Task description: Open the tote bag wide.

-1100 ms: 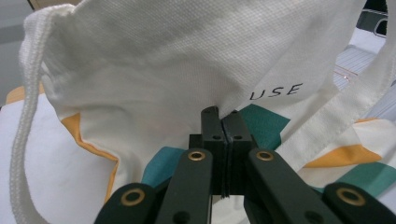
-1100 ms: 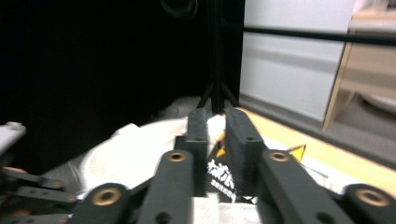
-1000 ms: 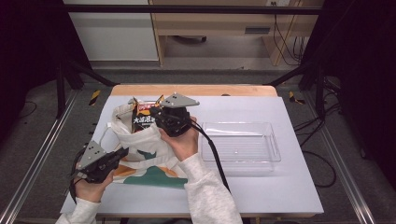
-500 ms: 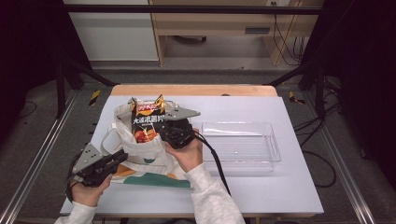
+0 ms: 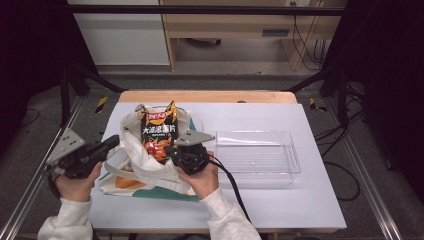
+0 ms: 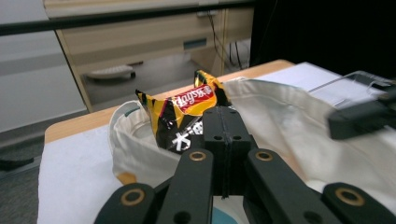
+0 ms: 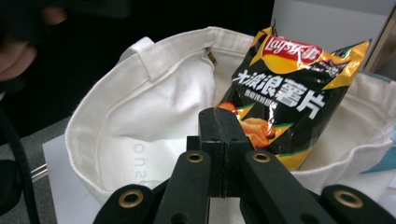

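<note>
Black-and-orange crinkled chip packet (image 5: pixel 159 132) stands half out of the cream canvas tote bag (image 5: pixel 131 167), whose mouth gapes for access. Left gripper (image 5: pixel 107 146) and right gripper (image 5: pixel 173 150) flank it, jaws pressed together, empty.

Bright, even overhead light on the white worktop (image 5: pixel 280 200), soft shadows only; darkness around the worktop on both sides. Glare on the chip bag (image 7: pixel 285 88); background beyond it blurred.

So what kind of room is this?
Probably a lab or workshop: a metal frame surrounds the white table, cables trail across the floor, and a person holds a hand-held gripper.
</note>
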